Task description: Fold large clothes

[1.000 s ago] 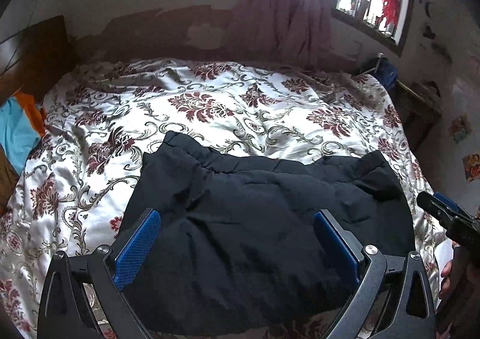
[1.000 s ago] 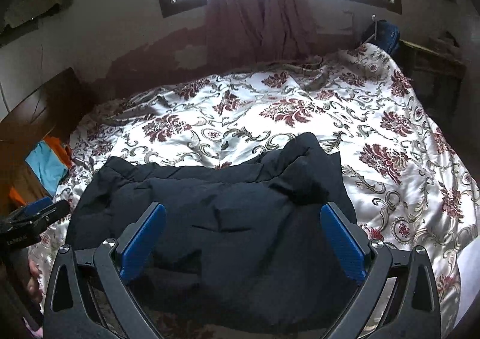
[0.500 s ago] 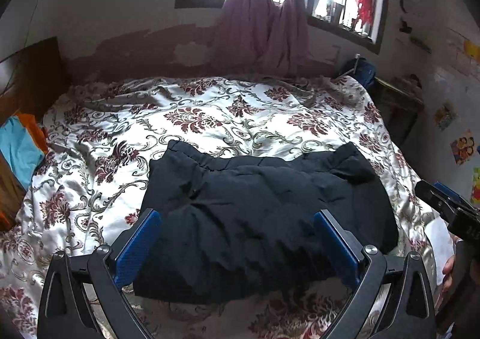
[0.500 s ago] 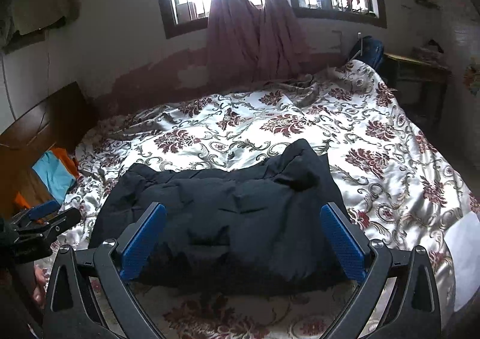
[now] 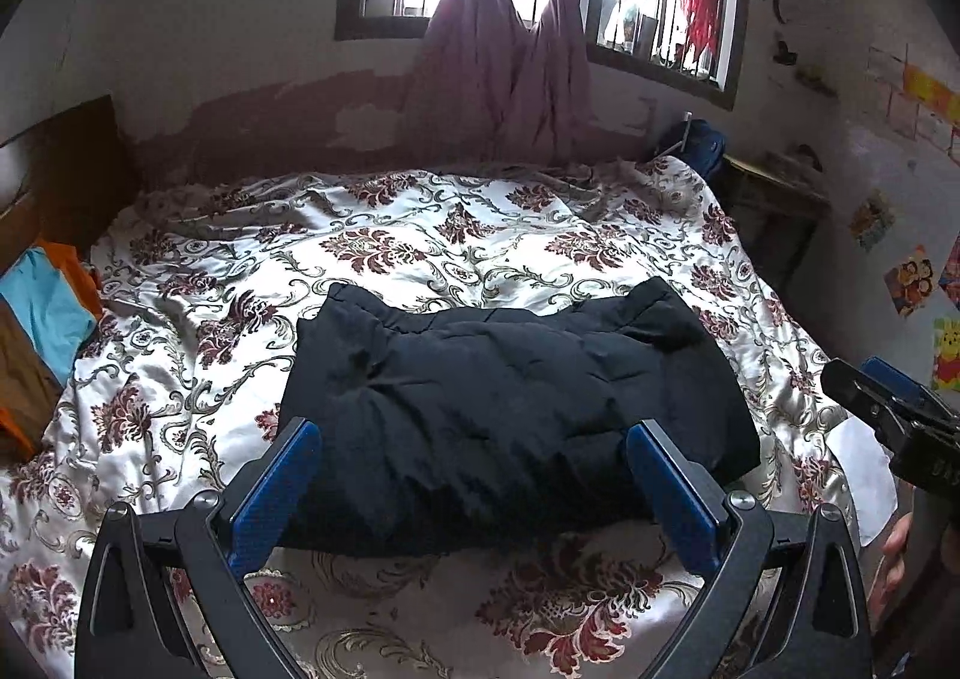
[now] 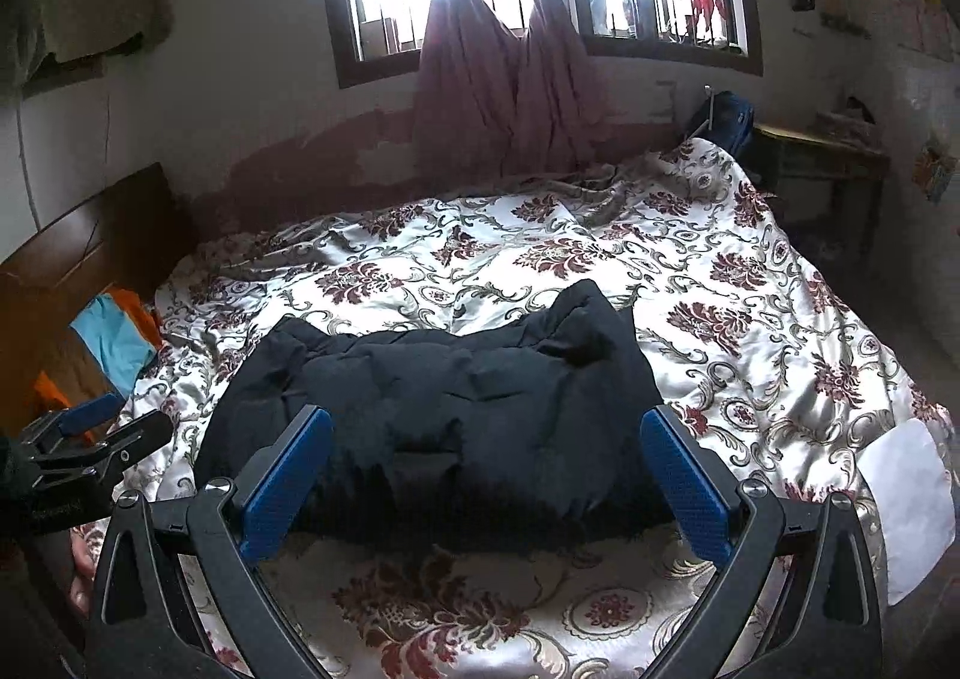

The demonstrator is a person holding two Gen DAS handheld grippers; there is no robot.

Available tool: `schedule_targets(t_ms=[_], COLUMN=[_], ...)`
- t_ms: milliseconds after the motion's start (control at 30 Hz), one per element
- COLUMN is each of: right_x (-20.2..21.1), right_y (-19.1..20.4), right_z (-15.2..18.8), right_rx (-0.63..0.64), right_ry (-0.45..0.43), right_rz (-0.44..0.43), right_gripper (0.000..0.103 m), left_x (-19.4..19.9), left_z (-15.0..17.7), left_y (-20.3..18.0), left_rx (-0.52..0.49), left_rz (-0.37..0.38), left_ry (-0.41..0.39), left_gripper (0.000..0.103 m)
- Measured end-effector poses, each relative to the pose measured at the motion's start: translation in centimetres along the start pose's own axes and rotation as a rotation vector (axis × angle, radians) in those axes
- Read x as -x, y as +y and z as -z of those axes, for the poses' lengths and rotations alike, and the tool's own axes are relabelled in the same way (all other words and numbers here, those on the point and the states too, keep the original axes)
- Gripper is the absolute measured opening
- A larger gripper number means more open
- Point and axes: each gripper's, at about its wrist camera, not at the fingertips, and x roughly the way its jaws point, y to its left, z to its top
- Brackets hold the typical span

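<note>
A black padded garment (image 5: 504, 403) (image 6: 444, 415) lies folded into a thick rectangle on the floral bedspread (image 5: 420, 247) (image 6: 750, 319), near the bed's front edge. My left gripper (image 5: 471, 448) is open, held above the bed in front of the garment, with nothing between its blue pads. My right gripper (image 6: 486, 448) is open too, likewise back from the garment and holding nothing. Each gripper shows at the edge of the other's view: the right gripper (image 5: 888, 415) at the right, the left gripper (image 6: 90, 439) at the left.
Orange, blue and brown clothes (image 5: 36, 331) (image 6: 114, 337) lie by the dark headboard at the left. A window with knotted pink curtains (image 5: 510, 48) is behind the bed. A wooden table (image 6: 822, 162) stands at the right, and a white sheet corner (image 6: 906, 481) shows at the bed's near right.
Both grippers have pulled back and up from the garment, which now looks smaller and farther away. It lies still on the bed.
</note>
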Motion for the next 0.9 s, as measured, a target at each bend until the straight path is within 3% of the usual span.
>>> schedule_targets(t_ms=[267, 900], right_x=[0.3, 0.6], right_y=[-0.1, 0.6], right_z=[2.6, 7.1], right_rx=[-0.012, 0.016], right_ry=[0.042, 0.106], right_rz=[0.007, -0.009], right_gripper=[0.101, 0.101], left_x=[0.9, 1.7], left_z=[2.4, 7.4], left_y=[-0.6, 0.8], left_rx=[-0.017, 0.024], left_rz=[-0.052, -0.092], left_ry=[-0.013, 0.096], left_gripper=[0.103, 0.103])
